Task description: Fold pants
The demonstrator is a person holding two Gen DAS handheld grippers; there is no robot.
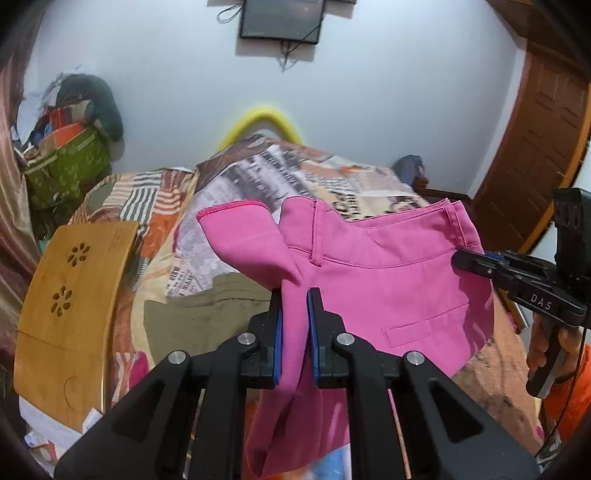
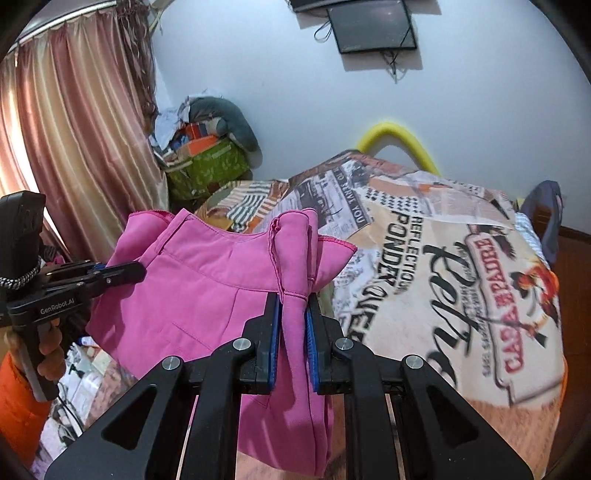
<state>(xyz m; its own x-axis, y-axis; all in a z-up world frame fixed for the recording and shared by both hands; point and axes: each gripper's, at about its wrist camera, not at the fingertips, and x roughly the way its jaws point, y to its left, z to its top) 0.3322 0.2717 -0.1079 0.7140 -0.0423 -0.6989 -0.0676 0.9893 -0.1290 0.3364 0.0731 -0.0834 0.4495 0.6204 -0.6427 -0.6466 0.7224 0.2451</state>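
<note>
Bed point(image 2: 461, 295): one, under a printed cover; work surface, nothing folded on it yet.
Pants point(image 1: 388, 269): one pink pair, held up in the air above the bed, waistband spread between both tools, legs hanging below out of sight. Judged early stage: lifted and stretched, no clean fold visible; laying down, halving and smoothing remain.
Lap desk point(image 1: 70, 306): one, wooden, at the bed's left.
Grippers: two. Left gripper point(image 1: 295, 295) clamped on a bunched fold of pants; right gripper point(image 2: 291, 302) likewise pinching pink cloth near a seam.
Wall frame point(image 1: 282, 18): one
</note>
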